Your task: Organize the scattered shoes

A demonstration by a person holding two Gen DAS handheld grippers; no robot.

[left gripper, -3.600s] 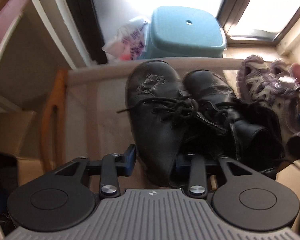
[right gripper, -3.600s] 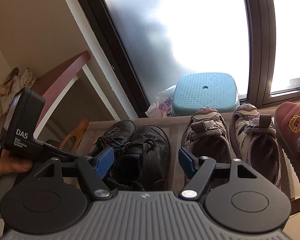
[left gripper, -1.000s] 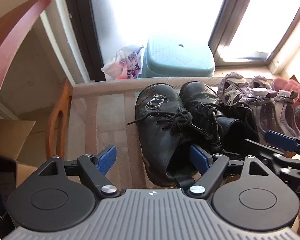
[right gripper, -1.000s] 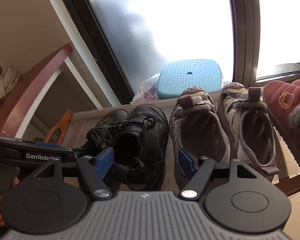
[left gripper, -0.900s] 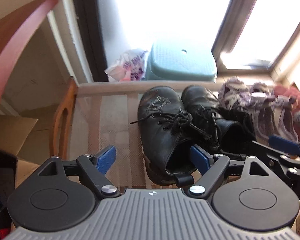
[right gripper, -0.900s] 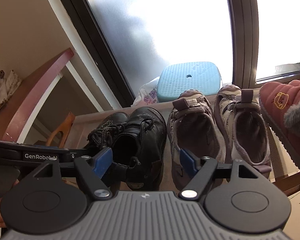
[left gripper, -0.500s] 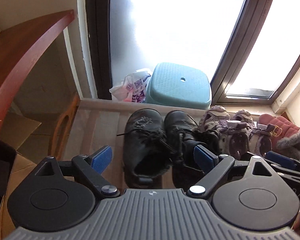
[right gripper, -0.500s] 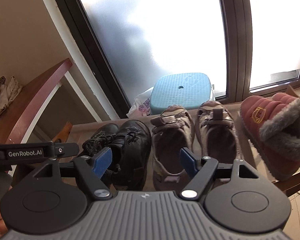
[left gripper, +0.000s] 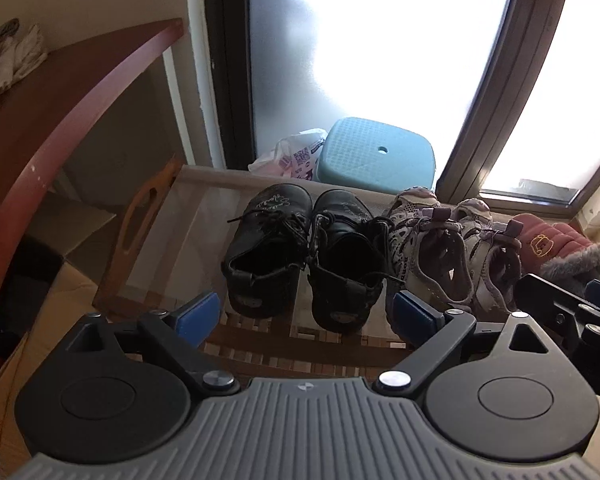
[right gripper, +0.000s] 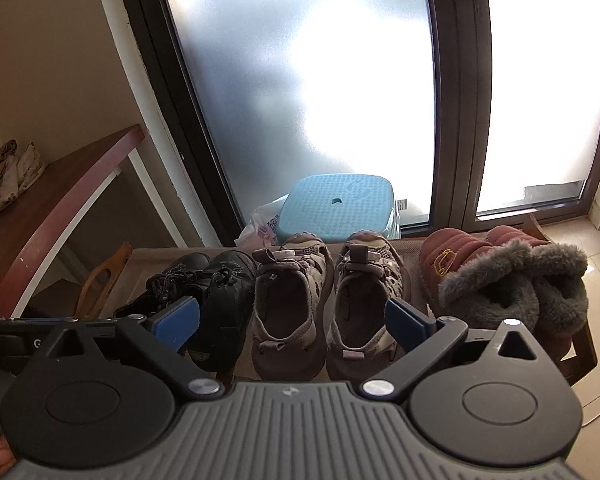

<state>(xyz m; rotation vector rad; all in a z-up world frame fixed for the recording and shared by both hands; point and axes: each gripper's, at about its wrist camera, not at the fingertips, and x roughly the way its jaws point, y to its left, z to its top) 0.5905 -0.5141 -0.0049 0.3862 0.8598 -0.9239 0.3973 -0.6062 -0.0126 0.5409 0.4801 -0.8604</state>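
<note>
Three pairs of shoes stand in a row on a low rack (left gripper: 204, 216), toes toward the window. A pair of black lace-up boots (left gripper: 300, 252) is at the left, also in the right wrist view (right gripper: 220, 292). Grey-purple sandals (right gripper: 328, 300) are in the middle (left gripper: 448, 256). Red furry slippers (right gripper: 508, 280) are at the right (left gripper: 556, 248). My left gripper (left gripper: 306, 314) is open and empty, held back from the boots' heels. My right gripper (right gripper: 292, 320) is open and empty, behind the sandals' heels.
A light blue plastic stool (right gripper: 340, 204) and a plastic bag (left gripper: 292, 156) sit behind the rack, against the frosted glass door. A red-brown table edge (left gripper: 80, 120) curves along the left. Tiled floor (right gripper: 580, 232) lies right of the rack.
Both grippers have pulled back and up from the shoes, so the whole row now shows. 3.6 s ago the left gripper was around a black boot; it has since let go.
</note>
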